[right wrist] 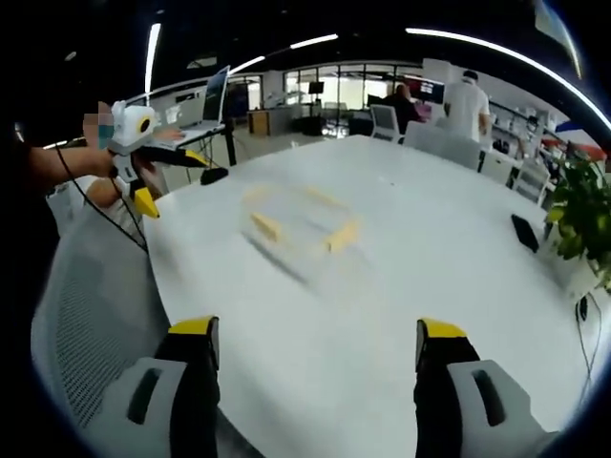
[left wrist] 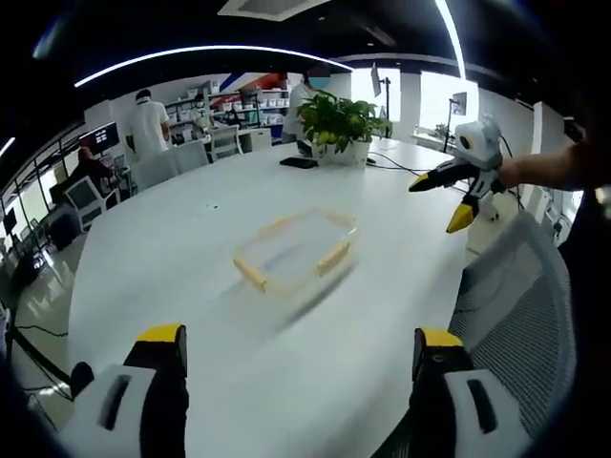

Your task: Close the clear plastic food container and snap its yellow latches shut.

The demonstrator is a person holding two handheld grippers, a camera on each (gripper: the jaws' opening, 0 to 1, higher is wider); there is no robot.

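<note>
Honestly, the light, slick clear container [left wrist: 296, 250] is probably best pressed at its yellow latches [left wrist: 333, 258], both claws spread and empty.

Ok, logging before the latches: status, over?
Left hand-held gripper open, right hand-held gripper open, both empty. Clear container mid-table, untouched; blurred, latch state unclear. Potted plant and phone sit beyond, not obstructing.
</note>
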